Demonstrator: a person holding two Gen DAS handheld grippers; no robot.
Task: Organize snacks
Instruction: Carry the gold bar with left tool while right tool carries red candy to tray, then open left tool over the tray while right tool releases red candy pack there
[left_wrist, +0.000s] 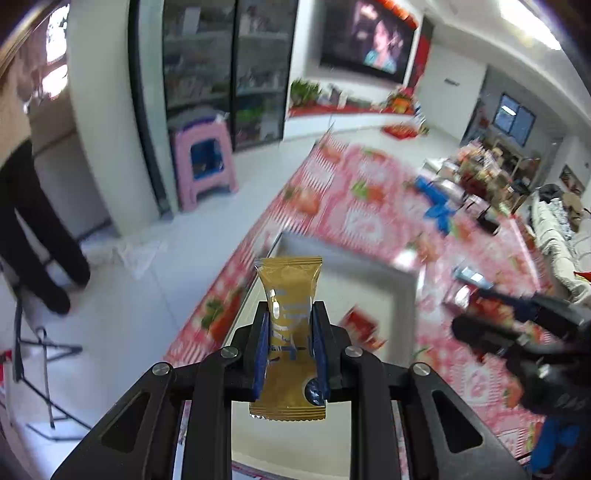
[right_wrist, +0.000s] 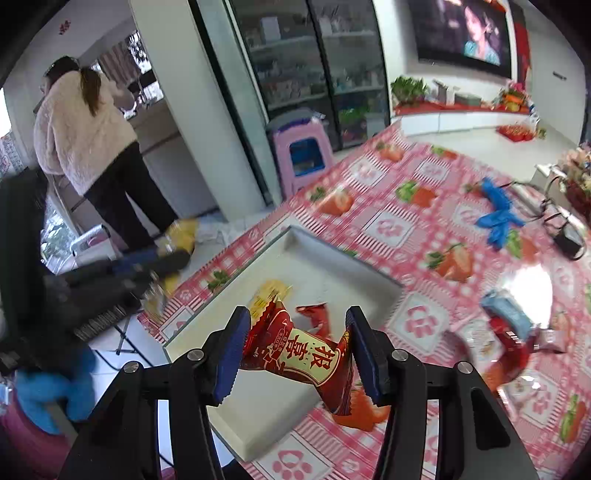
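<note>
Your left gripper (left_wrist: 290, 325) is pinching a gold candy (left_wrist: 289, 325); your right gripper (right_wrist: 295, 345) is clamping a red candy (right_wrist: 301, 354) over the white tray (right_wrist: 343, 258), already holding two; several are waiting at right.

Both wrist views close above shared white tray (left_wrist: 402, 291), facing television (right_wrist: 461, 33)

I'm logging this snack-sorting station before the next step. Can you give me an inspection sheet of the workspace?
Surface: strawberry-print tablecloth.
Job's things: white tray; gold snack packet; red snack packet; another red wrapper in the tray.
Clutter: blue gloves; loose snacks.
Grippers: left gripper shut on gold packet; right gripper around the red packet.
Cables: black cable.
Surroundings: bystander, pink stool, television.
</note>
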